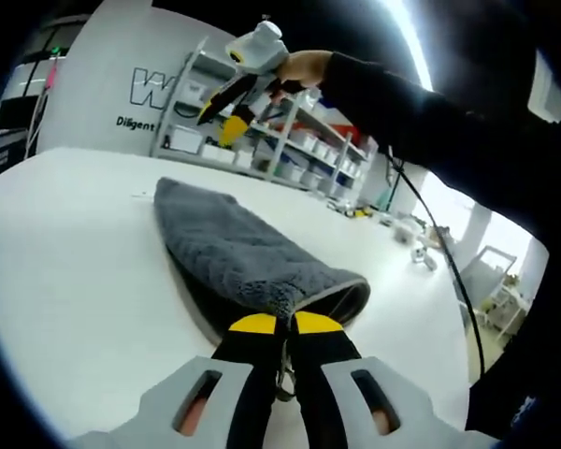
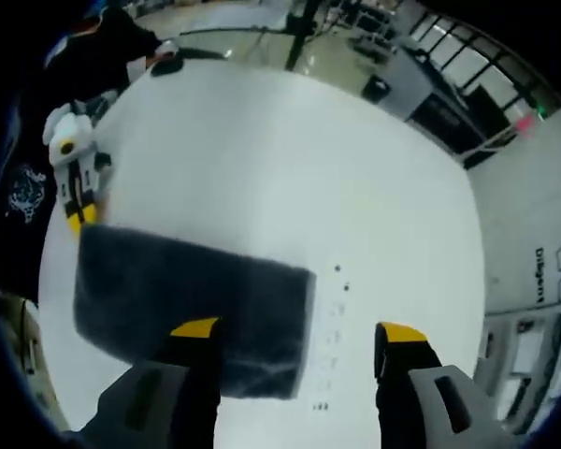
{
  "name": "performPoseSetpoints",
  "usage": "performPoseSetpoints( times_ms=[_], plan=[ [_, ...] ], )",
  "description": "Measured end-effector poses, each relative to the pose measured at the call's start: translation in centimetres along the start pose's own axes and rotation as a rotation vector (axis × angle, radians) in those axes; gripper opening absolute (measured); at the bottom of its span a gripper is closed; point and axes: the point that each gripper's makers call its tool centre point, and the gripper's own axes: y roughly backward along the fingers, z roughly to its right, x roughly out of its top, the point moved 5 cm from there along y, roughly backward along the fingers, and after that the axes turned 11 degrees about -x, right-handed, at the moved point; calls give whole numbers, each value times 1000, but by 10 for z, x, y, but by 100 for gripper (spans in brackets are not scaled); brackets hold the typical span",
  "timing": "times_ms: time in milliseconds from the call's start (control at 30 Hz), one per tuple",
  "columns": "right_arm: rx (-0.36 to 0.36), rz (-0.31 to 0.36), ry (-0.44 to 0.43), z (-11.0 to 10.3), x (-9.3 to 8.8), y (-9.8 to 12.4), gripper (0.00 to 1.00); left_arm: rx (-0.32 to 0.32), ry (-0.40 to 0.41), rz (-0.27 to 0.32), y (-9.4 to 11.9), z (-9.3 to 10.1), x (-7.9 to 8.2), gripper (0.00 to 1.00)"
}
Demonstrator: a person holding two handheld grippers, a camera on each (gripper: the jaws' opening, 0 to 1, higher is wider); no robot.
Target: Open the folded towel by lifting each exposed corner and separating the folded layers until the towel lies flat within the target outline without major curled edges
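While the grey towel (image 1: 238, 253) is folded into a long thick bundle on the white table (image 1: 65, 281), the left gripper (image 1: 284, 325) has its yellow-tipped jaws pressed together on the near end of it, pinching the edge where the layers meet. In the right gripper view, the towel (image 2: 192, 304) lies as a dark rectangle near the table's edge, and the left gripper (image 2: 79, 210) sits at one short end of it. The right gripper (image 2: 299, 329) hangs above the table with its jaws spread wide and nothing between them; in the left gripper view it is held high in a hand (image 1: 304, 67) beyond the far end. Judging by this, the unfolding has barely begun: one end is gripped, no layer is yet separated. No target outline is clear, apart from a few small marks (image 2: 337, 309) beside the towel.
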Motion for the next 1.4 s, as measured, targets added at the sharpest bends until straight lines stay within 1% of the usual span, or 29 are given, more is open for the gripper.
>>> performPoseSetpoints(
  times_ms=[33, 100, 167, 200, 333, 433, 600, 733, 833, 967, 1167, 1400],
  plan=[
    [-1, 2, -5, 0, 1, -3, 60, 0, 0, 0, 0, 0, 0, 2],
    [-7, 6, -7, 1, 3, -9, 58, -2, 2, 0, 1, -1, 0, 2],
    [4, 4, -25, 1, 4, -14, 55, -4, 1, 0, 1, -1, 0, 2],
    [11, 2, -38, 9, 7, -14, 54, -5, 1, 0, 1, -1, 0, 2],
    [4, -7, -43, 12, 10, -24, 53, -8, 2, -1, 1, 0, -2, 2],
    [11, -1, -45, 12, 11, -30, 53, -8, 5, -1, 1, 0, -3, 2],
    [18, -23, -18, 9, 8, -39, 51, -8, 4, 5, 0, 0, -3, 2],
    [26, -32, -16, 9, 6, -43, 51, -9, 8, 6, 0, 1, -4, 2],
    [21, -24, -17, 12, 8, -44, 50, -10, 7, 1, 0, 1, -5, 2],
    [21, -21, -25, 14, 11, -49, 47, -9, 6, 5, 0, 2, -4, 2],
    [42, -23, -53, 17, 11, -65, 43, -5, 1, -3, 1, 2, -6, 2],
    [46, -22, -48, 23, 10, -79, 41, -4, 2, -7, 2, 1, -6, 2]
  ],
)
